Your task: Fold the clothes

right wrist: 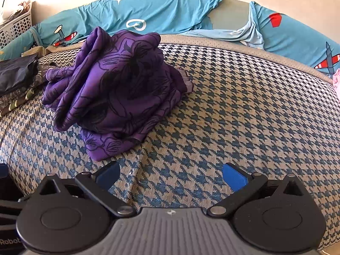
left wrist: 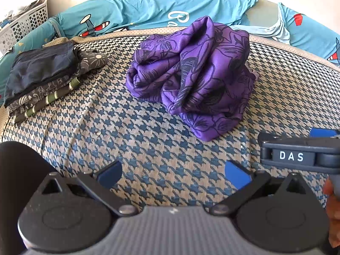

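I worked over a bed with a bumpy woven cover [left wrist: 148, 148] in little blue and tan checks. Behind it lay a smooth blue sheet [left wrist: 148, 8] with toy planes and stars, and a white basket [left wrist: 23, 25] full of holes stood in the far left corner, cut off at the edge. The purple cloth [left wrist: 191, 74] sat crumpled in a shiny, soft heap in the middle of the cover, with dark flowers drawn on it. A flat stack of dark folded clothes [left wrist: 42, 80] lay to its left, well apart. My left claw [left wrist: 173, 175] was wide open and held nothing. My right claw [right wrist: 171, 175] was wide open too, just before the heap.
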The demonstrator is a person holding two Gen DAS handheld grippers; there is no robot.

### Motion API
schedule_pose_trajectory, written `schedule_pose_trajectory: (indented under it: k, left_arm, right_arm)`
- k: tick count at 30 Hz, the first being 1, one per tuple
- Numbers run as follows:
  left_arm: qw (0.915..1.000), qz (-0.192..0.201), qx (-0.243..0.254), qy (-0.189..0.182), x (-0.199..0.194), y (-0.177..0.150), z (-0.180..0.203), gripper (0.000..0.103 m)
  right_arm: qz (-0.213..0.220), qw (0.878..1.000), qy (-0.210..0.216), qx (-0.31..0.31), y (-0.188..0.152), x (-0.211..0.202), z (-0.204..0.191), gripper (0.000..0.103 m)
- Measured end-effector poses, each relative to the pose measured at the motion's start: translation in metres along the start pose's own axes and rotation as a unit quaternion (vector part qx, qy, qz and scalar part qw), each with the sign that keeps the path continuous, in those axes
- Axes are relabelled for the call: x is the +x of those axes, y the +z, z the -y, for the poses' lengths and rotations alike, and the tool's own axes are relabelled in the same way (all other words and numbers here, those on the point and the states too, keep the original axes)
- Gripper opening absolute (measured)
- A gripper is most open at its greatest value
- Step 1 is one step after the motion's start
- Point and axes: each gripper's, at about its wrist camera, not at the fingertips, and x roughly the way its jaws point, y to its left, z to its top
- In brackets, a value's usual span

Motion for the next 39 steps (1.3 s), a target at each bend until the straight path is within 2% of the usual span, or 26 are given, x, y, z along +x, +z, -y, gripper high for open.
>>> schedule_pose_trajectory:
  k: [28,39]
  left_arm:
    - [0.9995,-0.028,0.001,-0.012,0.014,-0.005,0.001,0.103]
    - [0.9991,-0.035,-0.002,-0.023,0.02,-0.004,0.0,0.103]
  right_arm:
    - [-0.067,0.998,-0.017,0.001,-0.004,0.015,0.001,0.103]
    - [-0.078,0.997,-0.022,0.0,-0.003,0.021,0.0,0.103]
